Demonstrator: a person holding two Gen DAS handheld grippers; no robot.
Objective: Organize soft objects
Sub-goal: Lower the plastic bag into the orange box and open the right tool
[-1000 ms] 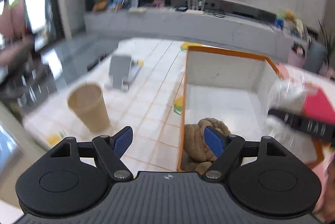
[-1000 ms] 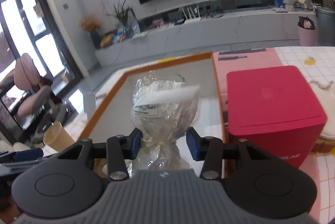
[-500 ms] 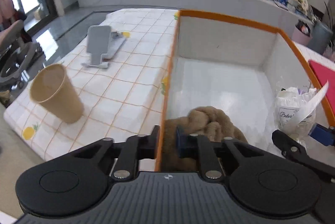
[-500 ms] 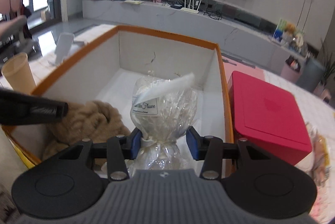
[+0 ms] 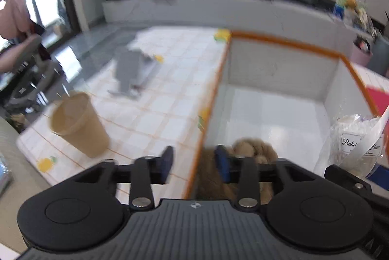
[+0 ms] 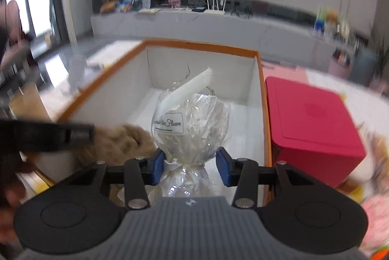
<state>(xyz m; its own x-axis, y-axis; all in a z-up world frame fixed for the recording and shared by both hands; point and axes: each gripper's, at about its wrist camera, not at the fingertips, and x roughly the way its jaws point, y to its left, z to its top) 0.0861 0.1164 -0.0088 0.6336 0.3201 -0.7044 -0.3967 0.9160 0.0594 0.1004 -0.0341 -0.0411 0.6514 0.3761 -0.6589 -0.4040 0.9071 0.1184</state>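
An orange-rimmed white box (image 5: 287, 40) (image 6: 201, 44) stands on the tiled table. A brown plush toy (image 5: 252, 150) (image 6: 116, 143) lies in its near left corner. My left gripper (image 5: 194, 164) is partly open and empty, straddling the box's left wall above the plush. My right gripper (image 6: 190, 166) is shut on the neck of a clear cellophane-wrapped bundle (image 6: 192, 123) with a white label, held over the box's near end. The bundle also shows in the left wrist view (image 5: 355, 140).
A tan paper cup (image 5: 77, 123) and a grey phone stand (image 5: 131, 72) are on the table left of the box. A red box (image 6: 313, 126) stands right of the orange-rimmed box. A long TV console (image 6: 218, 24) runs behind.
My left gripper's jaws, nearly shut half a second ago, have opened partway and the view has pulled back. My right gripper has carried the bundle slightly deeper over the box.
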